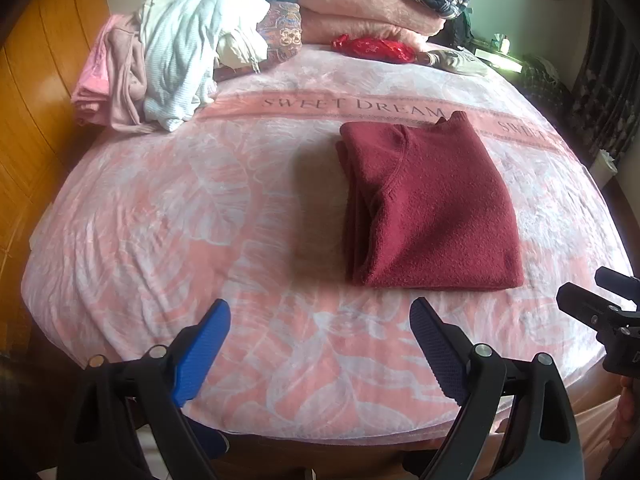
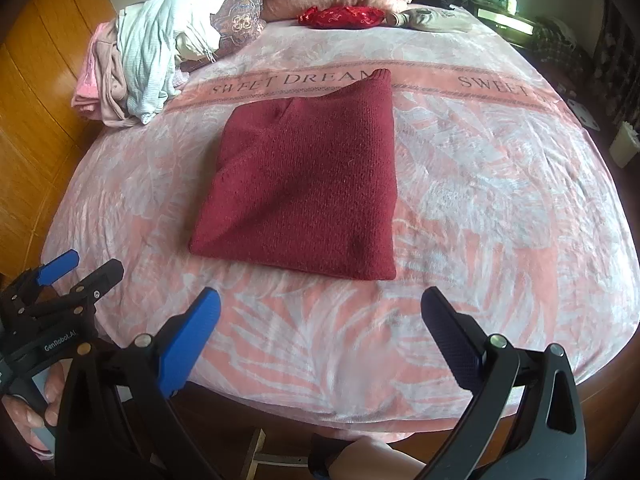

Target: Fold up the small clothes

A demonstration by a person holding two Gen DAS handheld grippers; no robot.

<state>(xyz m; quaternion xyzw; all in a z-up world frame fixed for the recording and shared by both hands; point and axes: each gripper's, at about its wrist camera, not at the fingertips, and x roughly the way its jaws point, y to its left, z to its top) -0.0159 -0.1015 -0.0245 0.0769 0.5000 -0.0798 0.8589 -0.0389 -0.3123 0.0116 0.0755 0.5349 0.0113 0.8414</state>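
Bed: I see the pink leaf-print bedspread [image 1: 160, 240] filling both views, with a lettered band across the far part.
Pile of clothes: I note a loose heap [image 1: 168, 64] of white and pink garments at 10 o'clock on the bed, not yet folded by the look of it.
Blankets: folded pink blankets [image 1: 360, 8] sit at 12 o'clock by the pillows, well apart from the work area.
Sweater: the dark red sweater [image 2: 304, 188] lies mid-bed as a flat squared packet, one cuff poking out at its far edge onto the lettered band.
Left gripper: my left gripper [image 1: 320, 344] has its fingers spread wide and empty, short of the sweater's near edge.
Right gripper: my right gripper [image 2: 320, 332] likewise stands wide and empty, clear of the cloth.
Step in hand: I judge this garment's fold finished, with both tools off it.
Next move: I would either shift the packet aside or reach to 10 o'clock for a fresh garment; that calls for closing on a single layer only.
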